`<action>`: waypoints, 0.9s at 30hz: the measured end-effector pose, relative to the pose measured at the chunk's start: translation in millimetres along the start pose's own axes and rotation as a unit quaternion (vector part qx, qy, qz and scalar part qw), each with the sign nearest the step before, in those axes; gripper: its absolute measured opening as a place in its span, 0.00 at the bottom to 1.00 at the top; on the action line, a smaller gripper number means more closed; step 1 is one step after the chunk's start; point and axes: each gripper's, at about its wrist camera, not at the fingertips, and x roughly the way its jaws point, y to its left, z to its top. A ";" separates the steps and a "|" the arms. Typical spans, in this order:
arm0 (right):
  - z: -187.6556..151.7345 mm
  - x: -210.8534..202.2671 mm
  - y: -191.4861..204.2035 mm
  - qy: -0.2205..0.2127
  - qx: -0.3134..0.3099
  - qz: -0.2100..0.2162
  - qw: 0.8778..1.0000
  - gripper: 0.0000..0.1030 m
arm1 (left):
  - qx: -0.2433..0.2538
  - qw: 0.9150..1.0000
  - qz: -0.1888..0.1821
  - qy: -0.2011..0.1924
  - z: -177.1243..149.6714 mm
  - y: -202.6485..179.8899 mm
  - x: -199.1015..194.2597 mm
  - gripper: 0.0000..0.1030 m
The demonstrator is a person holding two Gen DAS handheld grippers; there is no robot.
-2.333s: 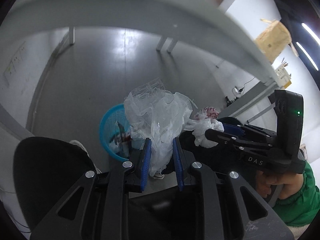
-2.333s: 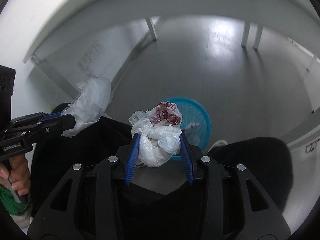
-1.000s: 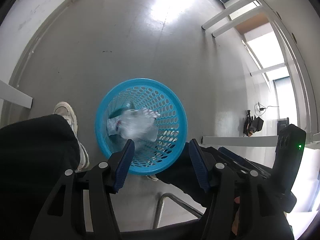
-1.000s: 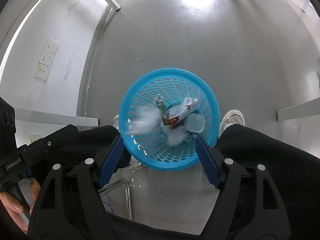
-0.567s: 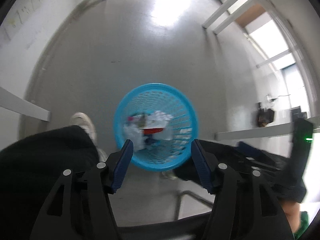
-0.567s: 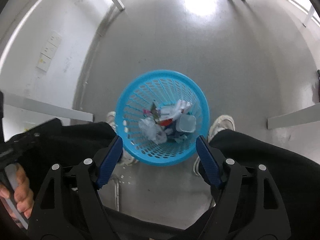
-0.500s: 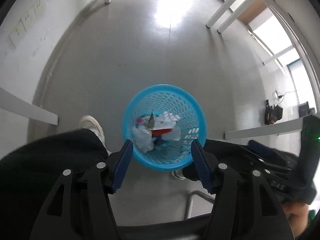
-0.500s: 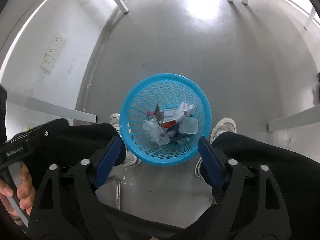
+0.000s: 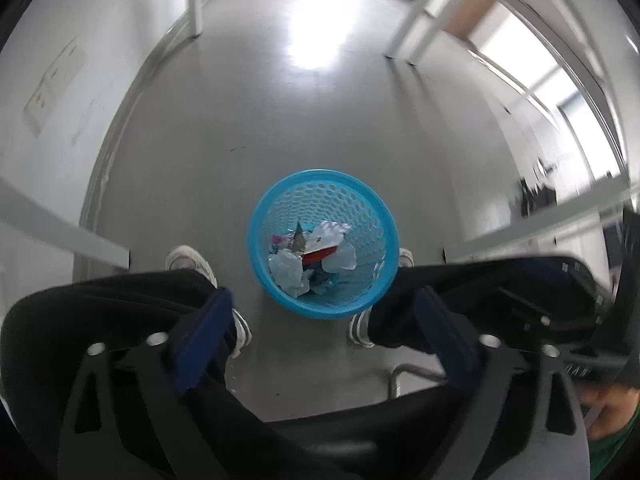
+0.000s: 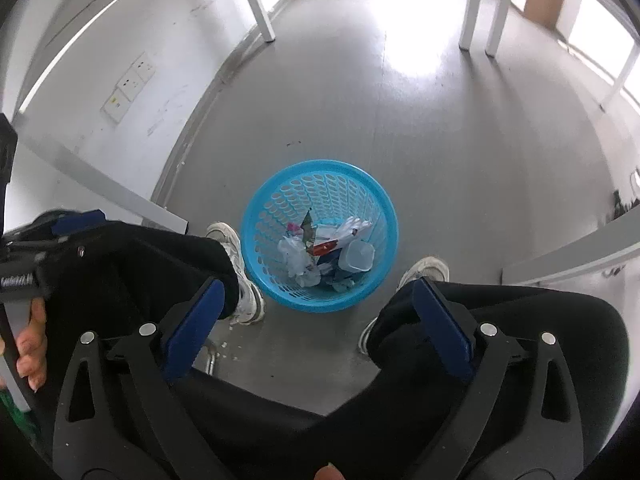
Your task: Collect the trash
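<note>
A round blue mesh basket [image 9: 376, 204] [image 10: 276, 204] stands on the grey floor between a seated person's white shoes. Crumpled plastic bags [image 9: 286, 270] [image 10: 294, 258], a red wrapper and a clear tub lie in it. My left gripper [image 9: 322, 302] hangs high over the basket's near rim, its jaws opening wide, nothing between the blue pads [image 9: 200, 332]. My right gripper [image 10: 318, 290] is likewise above the near rim, its jaws opening, with nothing between them. Each gripper also shows at the other view's side edge, held by a hand.
The person's black-trousered knees [image 9: 100, 308] [image 10: 520, 312] flank the basket. White table legs [image 10: 478, 4] stand at the far end of the floor, white beams [image 9: 64, 236] [image 10: 568, 256] cross at both sides, and a wall socket plate [image 10: 128, 86] sits at left.
The plastic bags held earlier have dropped into the basket. Both grippers have risen away from it, so the basket looks smaller, and both pairs of jaws have spread wider.
</note>
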 end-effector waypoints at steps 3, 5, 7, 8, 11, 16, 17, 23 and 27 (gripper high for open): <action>-4.1 -4.7 1.7 -0.008 -0.007 -0.001 1.000 0.92 | 0.009 1.000 0.015 -0.006 -6.7 -2.7 2.8 0.94; -5.3 0.6 -0.7 0.001 -0.001 0.000 1.000 0.92 | 0.011 1.000 0.021 -0.009 -7.4 -1.1 6.1 0.94; -4.9 6.1 -2.9 0.012 0.005 0.001 1.000 0.92 | 0.010 1.000 0.022 -0.013 -8.2 1.9 7.1 0.94; -4.8 5.9 -3.3 0.012 0.007 0.004 1.000 0.92 | 0.010 1.000 0.021 -0.012 -8.7 3.9 8.0 0.94; -4.9 8.6 -4.9 0.016 0.009 0.008 1.000 0.92 | 0.007 1.000 0.021 -0.004 -7.9 7.8 11.6 0.94; -5.3 12.0 -5.1 0.023 0.011 0.013 1.000 0.92 | -0.004 1.000 0.020 -0.005 -7.8 8.2 12.6 0.94; -5.7 12.4 -4.8 0.023 0.010 0.013 1.000 0.92 | -0.005 1.000 0.021 -0.008 -8.2 8.4 12.1 0.94; -6.7 12.6 -5.2 0.022 0.010 0.020 0.999 0.92 | -0.001 1.000 0.025 -0.010 -8.6 7.3 14.0 0.94; -6.9 13.4 -7.1 0.024 0.013 0.024 0.999 0.92 | 0.005 1.000 0.012 -0.003 -9.7 4.7 15.9 0.94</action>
